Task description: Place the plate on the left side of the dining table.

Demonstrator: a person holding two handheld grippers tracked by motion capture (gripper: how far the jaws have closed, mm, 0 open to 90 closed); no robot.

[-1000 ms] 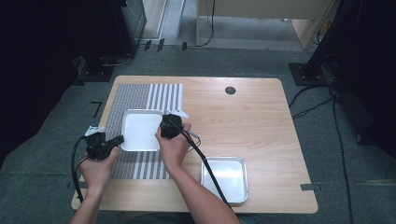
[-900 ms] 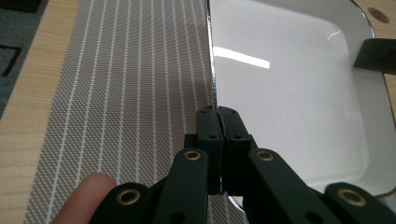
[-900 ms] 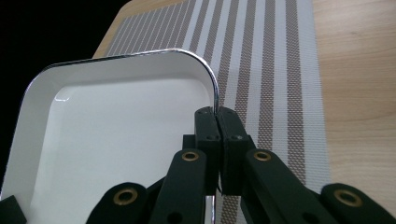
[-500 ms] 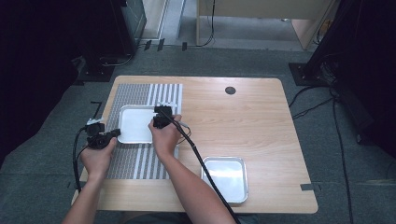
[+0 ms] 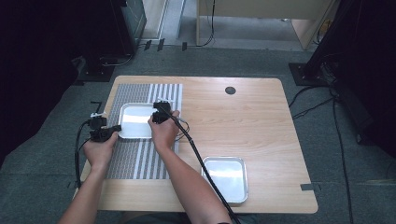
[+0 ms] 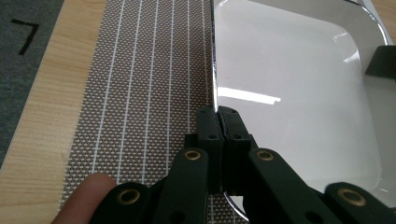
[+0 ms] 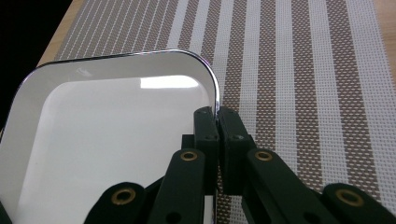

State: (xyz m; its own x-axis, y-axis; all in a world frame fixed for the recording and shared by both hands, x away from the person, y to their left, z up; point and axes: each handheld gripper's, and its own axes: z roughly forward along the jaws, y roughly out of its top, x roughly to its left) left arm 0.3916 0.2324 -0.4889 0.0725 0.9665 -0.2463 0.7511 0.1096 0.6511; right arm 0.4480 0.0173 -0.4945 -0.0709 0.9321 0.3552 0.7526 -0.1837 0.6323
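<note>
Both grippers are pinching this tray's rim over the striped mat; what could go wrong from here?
1. Each grip is narrow: the left gripper and right gripper clamp only the thin rim of the white tray, so it could slip or tilt.
2. Dragging it might bunch the striped mat.
3. The right gripper's cable lies near the second tray and might snag it.

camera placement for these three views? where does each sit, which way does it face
High view: fixed above the person's side, facing forward and down on the wooden table; both forearms enter from below.
Left gripper view: rides the left hand-held gripper, looking along its black jaws, closed on the rim of the shiny square metal tray; a fingertip shows at bottom left.
Right gripper view: rides the right hand-held gripper, jaws closed on the opposite rim.
Shared: the tray and the brown-and-white striped woven placemat.
</note>
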